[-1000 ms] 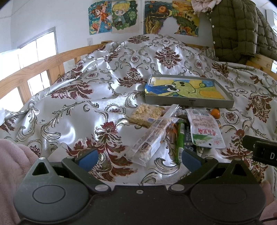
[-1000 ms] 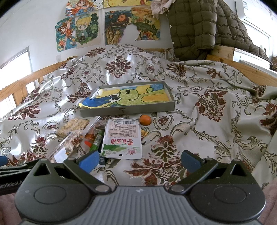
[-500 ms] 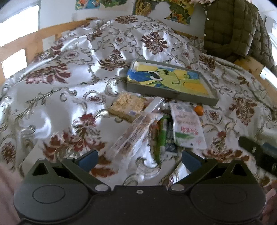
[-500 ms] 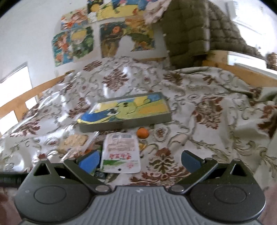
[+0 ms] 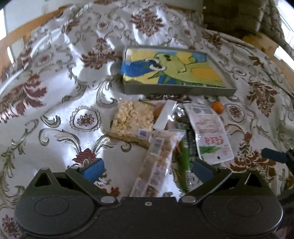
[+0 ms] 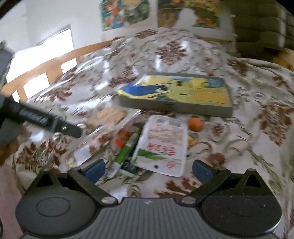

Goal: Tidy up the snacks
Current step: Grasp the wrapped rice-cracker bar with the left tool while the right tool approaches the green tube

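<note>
A pile of snacks lies on the bedspread in front of a grey tray (image 5: 176, 90) with a green cartoon picture. In the pile are a rice-crisp block (image 5: 133, 117), a long clear cracker pack (image 5: 158, 161), a green stick pack (image 5: 184, 165), a white pouch (image 5: 211, 132) and a small orange (image 5: 217, 107). My left gripper (image 5: 147, 169) is open just above the cracker pack. My right gripper (image 6: 147, 170) is open over the white pouch (image 6: 163, 145) and the green stick (image 6: 125, 152). The tray (image 6: 176, 108) and the orange (image 6: 195, 124) lie beyond.
A floral bedspread (image 5: 55, 103) covers the bed, with a wooden rail (image 6: 55, 60) at the left. A green quilted jacket (image 5: 238, 16) hangs at the back right. Posters (image 6: 128, 12) are on the wall. The left gripper's body (image 6: 46, 119) shows at the left of the right wrist view.
Both grippers have moved forward and down toward the snack pile, which now looks larger. The right wrist view has swung left. Both stay open.
</note>
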{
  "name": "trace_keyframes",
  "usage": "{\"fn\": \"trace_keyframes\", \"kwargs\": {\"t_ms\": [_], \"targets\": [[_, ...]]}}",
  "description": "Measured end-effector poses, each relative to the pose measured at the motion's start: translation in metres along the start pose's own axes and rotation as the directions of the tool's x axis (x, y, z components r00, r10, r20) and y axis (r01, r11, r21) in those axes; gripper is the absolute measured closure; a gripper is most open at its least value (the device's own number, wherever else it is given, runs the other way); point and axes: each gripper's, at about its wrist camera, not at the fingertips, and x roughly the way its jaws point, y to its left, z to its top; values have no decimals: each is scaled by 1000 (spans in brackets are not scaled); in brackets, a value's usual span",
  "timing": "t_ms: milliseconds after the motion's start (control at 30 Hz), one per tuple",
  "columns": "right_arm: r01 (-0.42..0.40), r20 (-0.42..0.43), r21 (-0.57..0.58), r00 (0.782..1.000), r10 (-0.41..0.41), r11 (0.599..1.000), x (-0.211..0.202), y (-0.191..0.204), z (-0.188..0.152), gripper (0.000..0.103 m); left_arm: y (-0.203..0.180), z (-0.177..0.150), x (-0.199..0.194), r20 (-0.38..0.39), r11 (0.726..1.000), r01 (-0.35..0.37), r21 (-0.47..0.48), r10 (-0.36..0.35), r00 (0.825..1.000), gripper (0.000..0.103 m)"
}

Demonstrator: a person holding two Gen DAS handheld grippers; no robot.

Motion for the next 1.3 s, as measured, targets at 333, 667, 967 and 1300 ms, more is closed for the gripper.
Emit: {"fn": "trace_keyframes", "kwargs": {"t_ms": [333, 667, 967, 1300], "targets": [[-125, -174, -1, 977, 123, 992, 56, 19, 6, 11, 14, 2, 23, -36, 993, 83, -83, -86, 996, 1], [-129, -248, -30, 961, 118, 991, 91, 30, 5, 50, 18, 1, 43, -97, 982, 153, -108, -163, 982, 29], [-120, -233, -16, 966, 113, 993, 107, 36, 10, 68, 19, 0, 53, -118, 975, 186, -119, -200, 973, 58], [-88, -214, 81, 971, 104, 993, 131, 30, 18, 68, 28, 0, 67, -142, 958, 204, -200, -235, 962, 56]]}}
